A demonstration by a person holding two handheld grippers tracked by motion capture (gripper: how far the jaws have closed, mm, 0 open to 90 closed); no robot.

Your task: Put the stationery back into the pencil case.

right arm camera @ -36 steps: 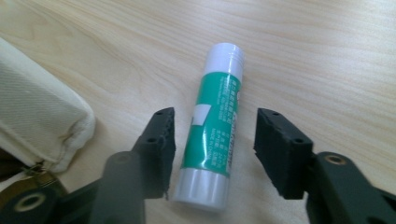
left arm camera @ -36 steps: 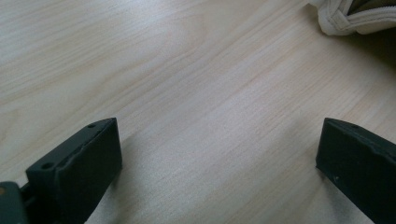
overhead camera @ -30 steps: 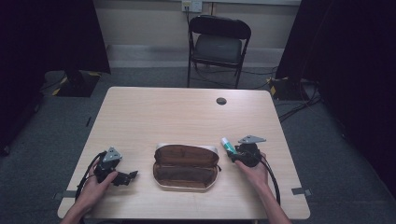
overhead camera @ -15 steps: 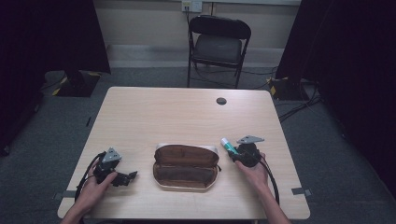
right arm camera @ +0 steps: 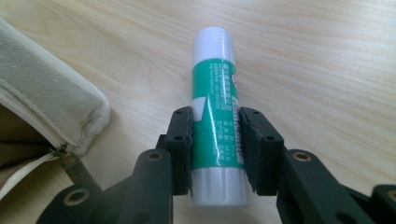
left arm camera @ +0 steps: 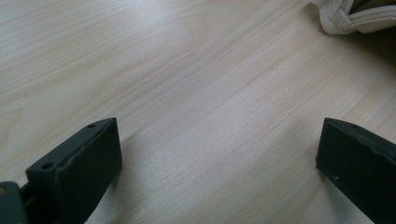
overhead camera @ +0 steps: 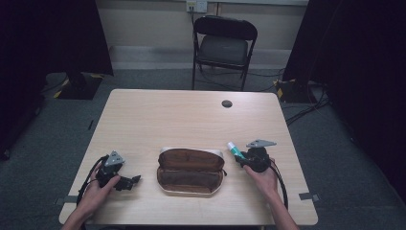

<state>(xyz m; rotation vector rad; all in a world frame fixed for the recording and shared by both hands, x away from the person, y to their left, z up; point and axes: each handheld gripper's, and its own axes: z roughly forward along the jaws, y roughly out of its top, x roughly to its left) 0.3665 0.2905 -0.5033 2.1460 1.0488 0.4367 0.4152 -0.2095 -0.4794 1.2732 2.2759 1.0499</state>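
Observation:
A green and white glue stick (right arm camera: 215, 116) lies on the wooden table, and my right gripper (right arm camera: 215, 149) is shut on its lower half. From above, the glue stick (overhead camera: 235, 150) pokes out of the right gripper (overhead camera: 245, 160) just right of an open pencil case (overhead camera: 191, 170) with a brown lining and cream outside. The case's zipped corner (right arm camera: 56, 121) sits to the left of the stick. My left gripper (overhead camera: 134, 180) rests on the table left of the case, open, with bare wood between its jaws (left arm camera: 219, 154).
The table (overhead camera: 182, 120) has a round dark cable hole (overhead camera: 227, 103) near its far edge. A black folding chair (overhead camera: 222, 45) stands behind the table. Cables trail from both grippers toward the front edge.

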